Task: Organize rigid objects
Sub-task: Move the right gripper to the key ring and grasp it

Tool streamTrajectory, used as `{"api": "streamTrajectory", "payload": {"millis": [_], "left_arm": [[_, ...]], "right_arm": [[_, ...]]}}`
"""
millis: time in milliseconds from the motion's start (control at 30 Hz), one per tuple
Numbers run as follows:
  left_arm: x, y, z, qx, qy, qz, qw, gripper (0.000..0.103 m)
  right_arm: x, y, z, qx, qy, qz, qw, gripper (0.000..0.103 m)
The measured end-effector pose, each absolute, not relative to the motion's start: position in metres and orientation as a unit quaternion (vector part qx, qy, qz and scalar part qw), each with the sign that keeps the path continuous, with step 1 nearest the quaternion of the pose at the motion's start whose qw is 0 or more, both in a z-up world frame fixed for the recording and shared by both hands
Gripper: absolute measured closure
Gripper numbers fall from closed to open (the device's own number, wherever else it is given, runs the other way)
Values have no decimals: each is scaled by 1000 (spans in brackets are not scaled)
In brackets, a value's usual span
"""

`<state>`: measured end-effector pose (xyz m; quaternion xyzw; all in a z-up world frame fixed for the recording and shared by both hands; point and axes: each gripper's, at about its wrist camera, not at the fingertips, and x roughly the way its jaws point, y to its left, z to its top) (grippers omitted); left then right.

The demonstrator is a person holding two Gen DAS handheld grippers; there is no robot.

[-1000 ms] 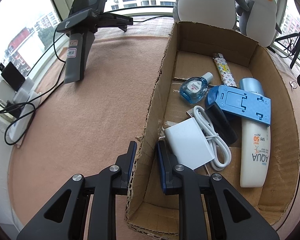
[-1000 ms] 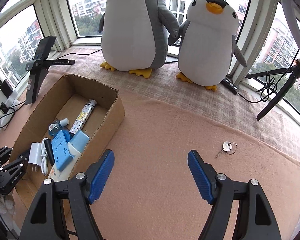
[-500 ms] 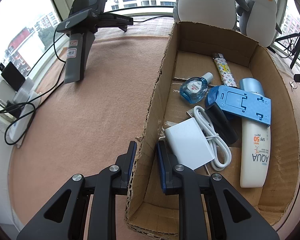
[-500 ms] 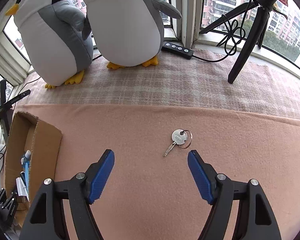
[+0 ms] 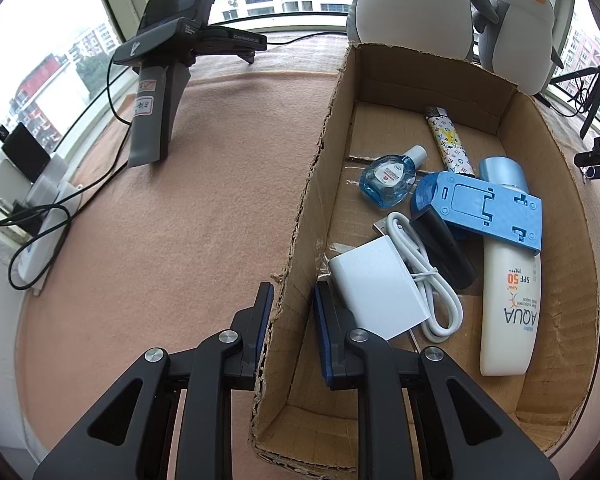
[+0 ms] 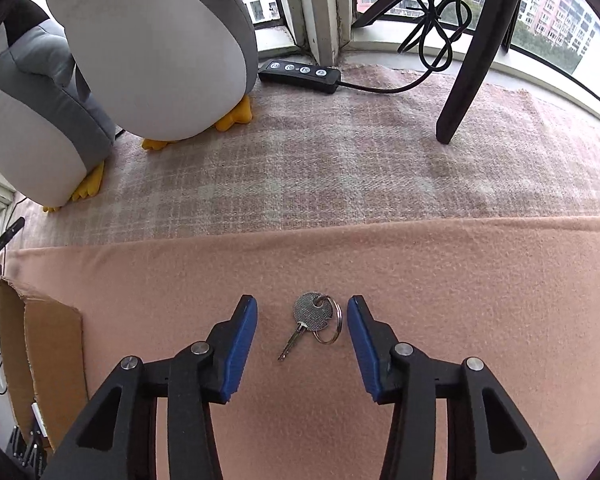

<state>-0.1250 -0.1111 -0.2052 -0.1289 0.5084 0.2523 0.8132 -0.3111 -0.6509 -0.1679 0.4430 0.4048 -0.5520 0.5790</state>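
Pink cloth covers your desk point(image 6: 460, 280). Your right hand-held gripper point(image 6: 302, 330) has swung over from the box point(image 5: 548, 184) to the key point(image 6: 312, 320); its jaws are closing around it, not yet touching. Your left hand-held gripper point(image 5: 291, 312) stays clamped on the box wall, steadying it for the drop.

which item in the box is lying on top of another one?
The blue plastic stand: it rests across the sunscreen tube near its cap. The eye-drop bottle and patterned lighter lie on the cardboard box floor.
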Motion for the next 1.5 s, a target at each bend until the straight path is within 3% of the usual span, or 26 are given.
{"api": "streamTrajectory", "payload": {"millis": [400,1167,1500], "left_arm": [[-125,-111,-205,-123,510,243,816,86],[-125,-110,-205,-97,515,201,827,86],[-125,-110,-205,-89,517,190,830,86]], "right_arm": [[-320,-646,-165,440,405,-559,574,85],[-358,-637,-155,465,384,-553,575,85],[-351,-624,-154,449,391,-553,583,100]]}}
